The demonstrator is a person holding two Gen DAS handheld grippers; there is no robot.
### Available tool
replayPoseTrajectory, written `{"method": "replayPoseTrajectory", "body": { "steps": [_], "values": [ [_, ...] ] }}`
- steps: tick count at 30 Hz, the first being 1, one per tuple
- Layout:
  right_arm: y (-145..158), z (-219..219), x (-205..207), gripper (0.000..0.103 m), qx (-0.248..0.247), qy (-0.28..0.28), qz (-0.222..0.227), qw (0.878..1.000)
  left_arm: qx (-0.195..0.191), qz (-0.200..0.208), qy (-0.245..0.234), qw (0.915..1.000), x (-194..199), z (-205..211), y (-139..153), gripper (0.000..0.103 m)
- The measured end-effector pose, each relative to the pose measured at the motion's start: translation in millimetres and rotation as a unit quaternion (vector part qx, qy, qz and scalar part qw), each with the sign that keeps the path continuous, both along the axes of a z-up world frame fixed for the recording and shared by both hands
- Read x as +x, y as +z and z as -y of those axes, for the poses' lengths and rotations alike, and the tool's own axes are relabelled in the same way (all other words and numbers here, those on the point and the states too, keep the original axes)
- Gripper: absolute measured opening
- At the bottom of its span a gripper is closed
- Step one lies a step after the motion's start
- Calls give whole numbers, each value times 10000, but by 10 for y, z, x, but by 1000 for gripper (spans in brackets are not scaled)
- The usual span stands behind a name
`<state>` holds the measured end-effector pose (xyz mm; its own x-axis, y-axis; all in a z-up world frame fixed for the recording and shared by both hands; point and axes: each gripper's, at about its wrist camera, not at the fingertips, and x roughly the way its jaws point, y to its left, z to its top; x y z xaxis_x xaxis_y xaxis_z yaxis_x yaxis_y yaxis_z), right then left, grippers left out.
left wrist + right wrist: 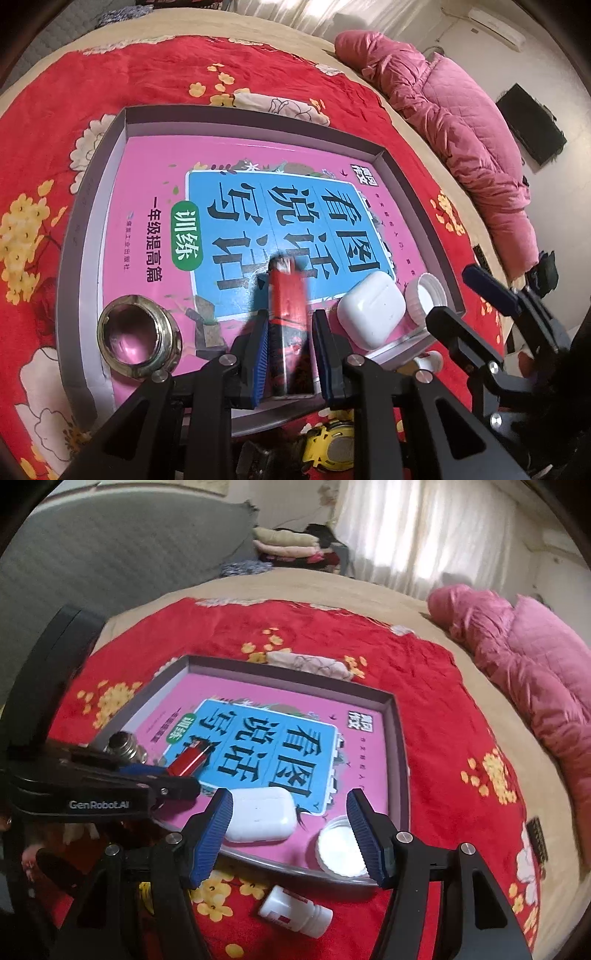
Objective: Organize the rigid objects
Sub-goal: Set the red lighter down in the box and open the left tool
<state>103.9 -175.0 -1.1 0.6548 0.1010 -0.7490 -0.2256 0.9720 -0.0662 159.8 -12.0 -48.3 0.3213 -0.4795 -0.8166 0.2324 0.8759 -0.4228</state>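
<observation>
Red floral blanket (pixel 424 686): your left gripper (pixel 288 350) pinches the red lighter (pixel 290 325) over the tray (pixel 110 155); your right gripper (pixel 291 838) is spread, empty.

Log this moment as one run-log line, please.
left gripper: shut on red lighter over tray | right gripper: open, empty | in tray: earbud case, white cap, metal fitting

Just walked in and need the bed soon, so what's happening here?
Someone is sorting small items into a shallow tray lined with a pink workbook. The left tongs grip a red lighter over the tray. The right tongs are open and empty above a white earbud case and bottle cap. A white bottle remains outside.
</observation>
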Motion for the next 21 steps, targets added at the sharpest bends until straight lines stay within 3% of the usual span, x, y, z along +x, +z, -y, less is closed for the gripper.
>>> {"method": "replayPoseTrajectory", "body": {
  "steps": [12,21],
  "values": [
    [21,277,-12,66,416,-556,-68,9976,-114,-61,51,9999,18,-32,-7,23],
    [32,320,-68,66,419,-616,-131,9971,148,9,-24,9999,-25,27,34,23]
  ]
}}
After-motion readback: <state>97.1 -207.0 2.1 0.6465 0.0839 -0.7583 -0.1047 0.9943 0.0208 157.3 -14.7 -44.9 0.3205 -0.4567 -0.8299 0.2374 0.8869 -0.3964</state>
